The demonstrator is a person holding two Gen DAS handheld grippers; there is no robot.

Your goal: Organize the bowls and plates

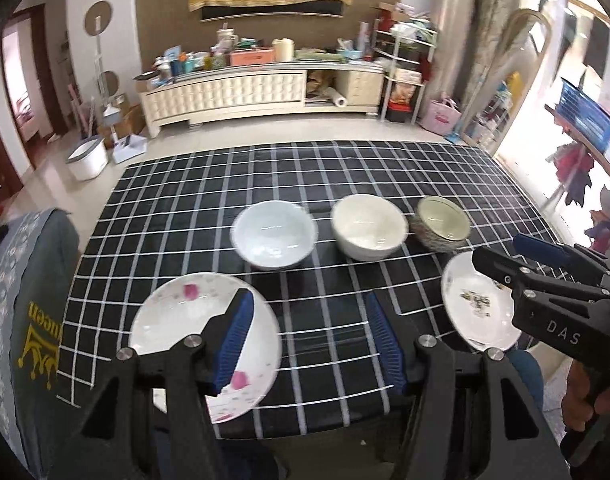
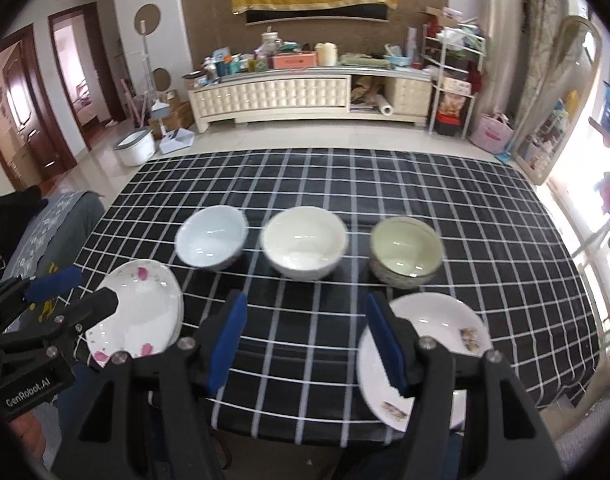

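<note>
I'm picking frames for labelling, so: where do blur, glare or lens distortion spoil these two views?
Left wrist view: blown-out window glare at right, motion smear on the pink-flowered plate. Right wrist view: soft edges on the cream bowl, window again overexposed. Both: fisheye bends the checked tablecloth lines, and corners are vignetted black.

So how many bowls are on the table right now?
3, in a row across the table's middle: pale blue bowl left, white bowl centre, green patterned bowl right. None appears hidden.

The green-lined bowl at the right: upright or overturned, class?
Upright. The green-lined bowl shows its open mouth and glossy inside, base on the checked tablecloth.
</note>
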